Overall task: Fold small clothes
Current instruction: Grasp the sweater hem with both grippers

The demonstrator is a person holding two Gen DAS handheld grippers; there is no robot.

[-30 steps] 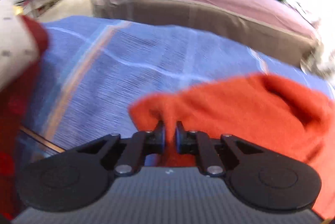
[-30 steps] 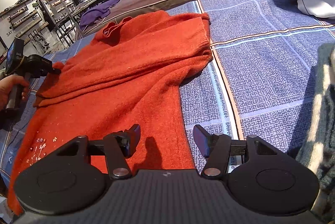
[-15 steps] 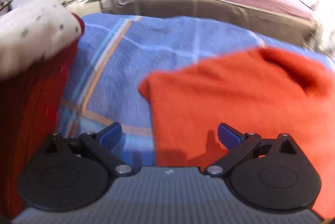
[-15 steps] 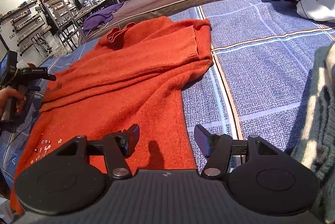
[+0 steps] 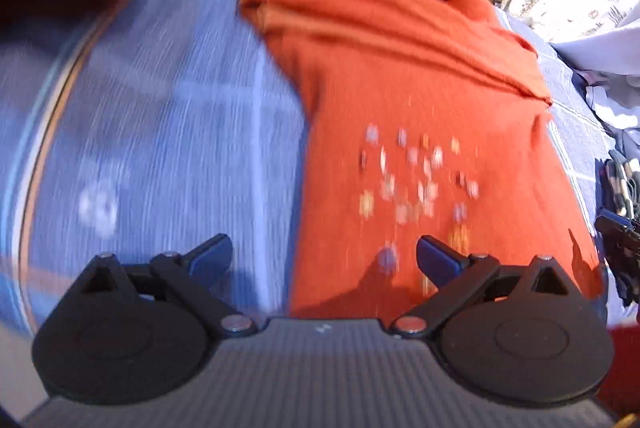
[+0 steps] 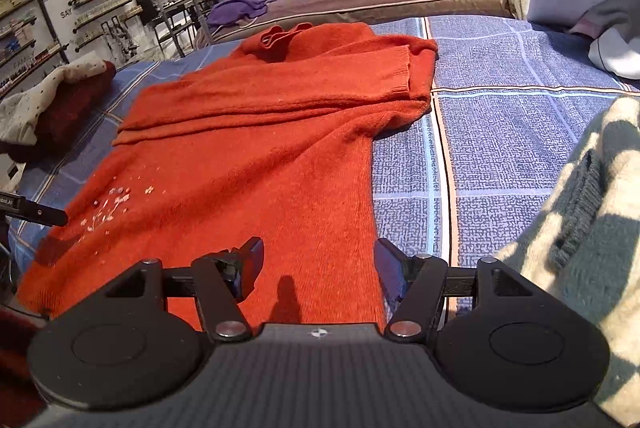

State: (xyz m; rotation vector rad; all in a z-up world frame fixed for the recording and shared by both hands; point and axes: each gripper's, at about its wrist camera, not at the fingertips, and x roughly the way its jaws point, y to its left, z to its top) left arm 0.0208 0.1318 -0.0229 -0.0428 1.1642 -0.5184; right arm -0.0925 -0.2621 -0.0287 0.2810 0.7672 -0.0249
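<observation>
An orange knit sweater (image 6: 260,155) with small flower embroidery (image 5: 404,183) lies flat on the bed, both sleeves folded across its chest. My left gripper (image 5: 324,254) is open and holds nothing. It hovers over the sweater's left edge near the embroidery, in a blurred view. One of its fingers (image 6: 40,214) shows at the far left of the right wrist view. My right gripper (image 6: 318,256) is open and holds nothing. It hangs above the sweater's lower right edge, one finger over the knit and the other over the bedcover.
A blue plaid bedcover (image 6: 500,107) lies under the sweater. A green and cream checked knit (image 6: 592,228) sits close on the right. Dark red and cream dotted clothes (image 6: 60,99) are piled left. A second bed with a purple cloth (image 6: 248,3) stands behind.
My left gripper let go of the orange sleeve, opened wide and swung down along the sweater to the embroidered part. My right gripper shifted slightly and its jaws widened a little.
</observation>
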